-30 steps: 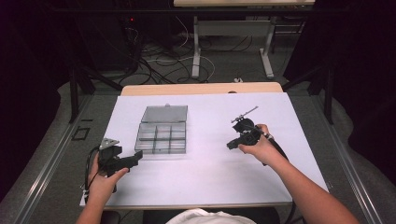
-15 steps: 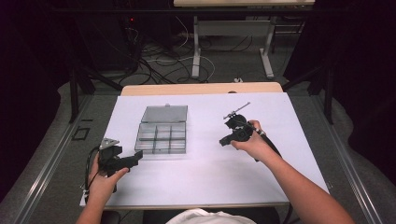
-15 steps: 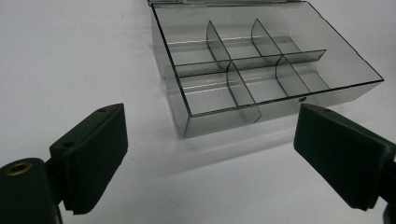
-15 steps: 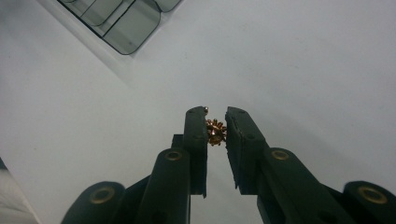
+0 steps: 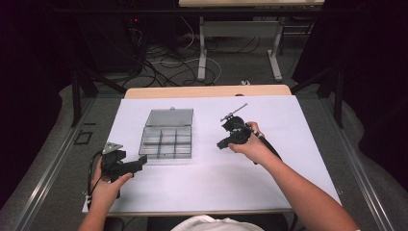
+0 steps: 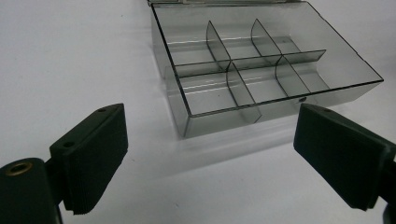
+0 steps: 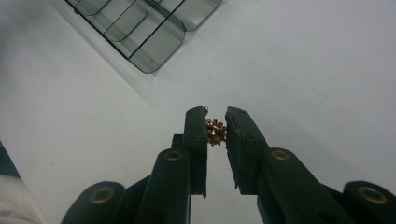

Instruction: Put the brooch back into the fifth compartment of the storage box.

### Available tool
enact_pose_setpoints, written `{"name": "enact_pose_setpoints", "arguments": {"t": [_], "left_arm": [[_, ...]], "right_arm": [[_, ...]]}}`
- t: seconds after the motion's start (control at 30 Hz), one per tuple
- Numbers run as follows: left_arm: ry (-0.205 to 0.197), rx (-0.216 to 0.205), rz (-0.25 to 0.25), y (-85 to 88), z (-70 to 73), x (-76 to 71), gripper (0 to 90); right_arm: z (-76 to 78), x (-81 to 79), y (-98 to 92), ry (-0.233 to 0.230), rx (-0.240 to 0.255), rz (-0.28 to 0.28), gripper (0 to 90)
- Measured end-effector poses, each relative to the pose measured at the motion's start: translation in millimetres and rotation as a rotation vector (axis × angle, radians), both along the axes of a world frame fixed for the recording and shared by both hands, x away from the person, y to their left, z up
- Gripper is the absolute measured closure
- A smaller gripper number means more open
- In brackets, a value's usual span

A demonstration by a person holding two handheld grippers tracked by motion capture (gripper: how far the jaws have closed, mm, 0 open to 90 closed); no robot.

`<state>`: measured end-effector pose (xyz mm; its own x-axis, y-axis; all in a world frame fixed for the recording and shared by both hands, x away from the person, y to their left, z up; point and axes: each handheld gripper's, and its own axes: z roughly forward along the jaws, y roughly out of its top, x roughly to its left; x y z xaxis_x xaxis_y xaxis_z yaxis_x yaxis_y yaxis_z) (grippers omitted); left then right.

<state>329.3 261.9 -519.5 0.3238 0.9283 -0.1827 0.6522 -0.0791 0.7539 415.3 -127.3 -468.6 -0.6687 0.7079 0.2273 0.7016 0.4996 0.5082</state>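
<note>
A clear grey compartment box lies open on the white table sheet, its several cells bare. My right gripper is shut on a small brass toothed gear, pinched between its black pads above the sheet. In the high view that right gripper hovers to the right of the box, pointing toward it. My left gripper rests at the box's near left corner. Its jaws stand wide apart with nothing between them, facing the box's front wall.
The box's lid lies flat behind it. A corner of the box shows ahead of the right gripper. Beyond the table's far wooden edge are cables and desk legs on the floor. A black cable trails from the right gripper.
The right hand has moved left toward the box, carrying its gripper with it. The left hand has stayed where it was.
</note>
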Motion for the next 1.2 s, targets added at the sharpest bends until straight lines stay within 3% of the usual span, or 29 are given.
{"name": "enact_pose_setpoints", "arguments": {"t": [0.1,0.13,0.17,0.2,0.23,0.33,0.4,0.43,0.47,0.53,0.6,0.67,0.73,0.8,0.9,0.93,0.97,1.0,1.03,1.07,1.1,1.17,1.2], "left_arm": [[0.000,-0.001,0.000,0.0,0.0,0.0,9.9],[-0.001,-0.002,0.001,0.0,0.0,0.0,9.9],[-0.001,-0.002,0.001,0.1,0.0,0.0,9.9],[-0.002,-0.002,0.001,0.1,-0.1,0.1,9.9],[-0.001,-0.002,0.000,0.3,-0.2,0.1,9.9],[-0.008,-0.003,0.004,0.1,-0.9,0.2,9.9],[-0.007,-0.003,0.003,0.2,-0.9,0.4,9.9],[-0.007,-0.003,0.003,0.2,-1.0,0.4,9.9],[-0.007,-0.002,0.002,0.2,-0.9,0.4,10.0],[-0.008,-0.003,0.003,0.3,-0.8,0.3,10.0],[-0.010,-0.005,0.001,0.6,-0.8,0.3,9.9],[-0.009,-0.003,0.001,0.7,-1.0,0.4,9.9],[-0.009,-0.003,0.000,0.8,-1.1,0.4,9.9],[-0.010,-0.003,0.000,0.8,-1.1,0.4,9.9],[-0.010,-0.004,0.000,0.9,-1.1,0.5,9.9],[-0.010,-0.005,0.000,0.9,-1.1,0.5,9.9],[-0.010,-0.005,0.000,0.9,-1.0,0.4,9.9],[-0.010,-0.005,0.000,1.0,-1.0,0.4,10.0],[-0.010,-0.005,0.001,1.0,-1.0,0.4,10.0],[-0.011,-0.006,0.000,1.0,-1.0,0.4,9.9],[-0.012,-0.007,0.000,1.2,-0.9,0.4,9.9],[-0.008,-0.006,-0.001,1.7,-0.4,0.3,9.9],[-0.007,-0.005,-0.001,1.8,-0.3,0.3,10.0]], "right_arm": [[-1.4,1.6,5.4,-0.021,0.018,0.009,79.1],[0.4,1.8,7.2,-0.004,0.008,0.015,79.1],[-2.1,2.1,9.2,-0.037,0.032,0.002,79.2],[-1.3,1.9,11.4,-0.026,0.039,0.001,79.1],[0.7,2.2,12.7,-0.011,0.018,0.004,79.1],[0.2,4.1,17.1,-0.023,0.027,0.021,79.1],[3.1,4.8,20.1,0.001,-0.007,0.030,79.1],[0.3,4.8,23.4,-0.017,0.035,0.023,79.1],[2.9,5.5,24.8,0.002,-0.001,0.035,79.2],[0.7,6.1,30.3,-0.012,0.031,0.030,79.1],[3.3,7.3,33.9,0.007,-0.001,0.041,79.1],[1.6,7.6,39.7,-0.012,0.033,0.029,79.1],[4.0,9.9,42.6,-0.001,0.000,0.058,79.1],[3.0,10.5,47.6,-0.015,0.024,0.054,79.1],[5.4,12.3,53.6,-0.001,0.005,0.074,79.1],[3.4,12.4,56.7,-0.023,0.026,0.063,79.1],[5.8,12.8,58.0,-0.003,-0.001,0.073,79.1],[3.0,12.7,61.4,-0.027,0.038,0.061,79.1],[5.1,12.5,62.5,-0.006,0.011,0.063,79.1],[4.0,13.2,64.8,-0.019,0.031,0.070,79.1],[5.6,14.2,65.4,-0.006,0.001,0.084,79.1],[5.2,14.8,68.9,-0.006,0.008,0.092,79.1],[2.2,15.6,70.8,-0.036,0.027,0.089,79.1]]}}
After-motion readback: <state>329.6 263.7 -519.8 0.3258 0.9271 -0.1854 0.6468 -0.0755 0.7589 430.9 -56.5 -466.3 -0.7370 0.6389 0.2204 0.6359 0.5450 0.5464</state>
